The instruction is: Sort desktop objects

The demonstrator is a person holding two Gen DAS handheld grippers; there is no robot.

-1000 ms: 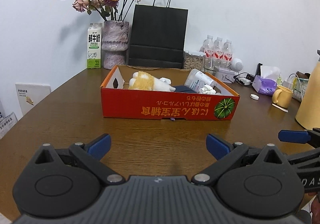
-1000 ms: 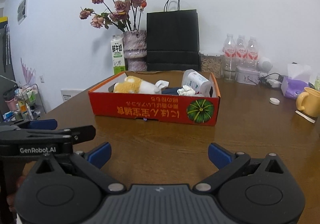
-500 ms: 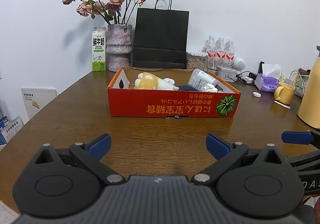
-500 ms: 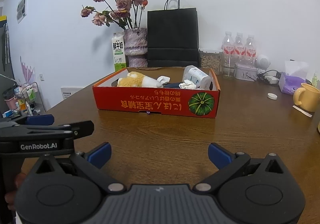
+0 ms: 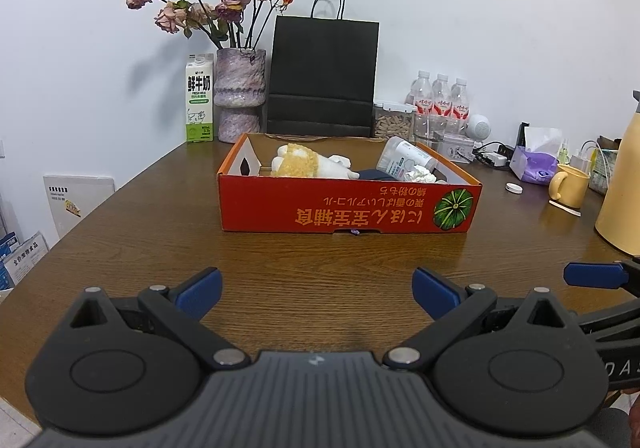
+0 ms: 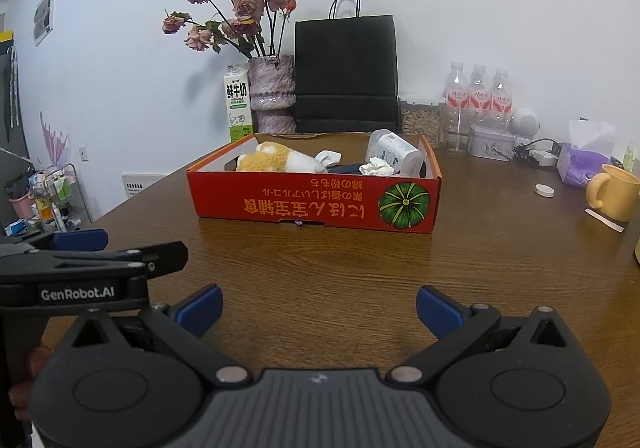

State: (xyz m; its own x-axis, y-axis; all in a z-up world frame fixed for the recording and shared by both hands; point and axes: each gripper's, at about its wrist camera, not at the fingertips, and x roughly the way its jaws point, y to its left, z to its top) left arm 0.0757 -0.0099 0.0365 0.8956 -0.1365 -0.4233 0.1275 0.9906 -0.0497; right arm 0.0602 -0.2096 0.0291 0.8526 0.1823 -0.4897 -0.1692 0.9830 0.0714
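Note:
A shallow red cardboard box (image 5: 348, 207) (image 6: 316, 203) with a pumpkin print sits mid-table. Inside lie a yellow-and-white plush toy (image 5: 304, 165) (image 6: 276, 163), a white bottle on its side (image 5: 404, 159) (image 6: 394, 153), crumpled white paper (image 5: 420, 173) (image 6: 376, 167) and a dark item between them. My left gripper (image 5: 316, 292) hangs open over bare wood well short of the box, nothing between its fingers. My right gripper (image 6: 318, 310) is open too, equally far back. In the right wrist view the left gripper's body (image 6: 92, 264) shows at the left edge.
Along the wall stand a milk carton (image 5: 199, 103), a vase of dried roses (image 5: 239, 95), a black paper bag (image 5: 324, 75), water bottles (image 5: 440, 101) and a tissue pack (image 5: 536, 163). A yellow mug (image 5: 568, 185), a white cap (image 5: 514, 187) and a yellow jug (image 5: 622, 183) stand right.
Both grippers have drawn back and risen a little from the box, which looks smaller and farther now. Their jaws stay open and empty.

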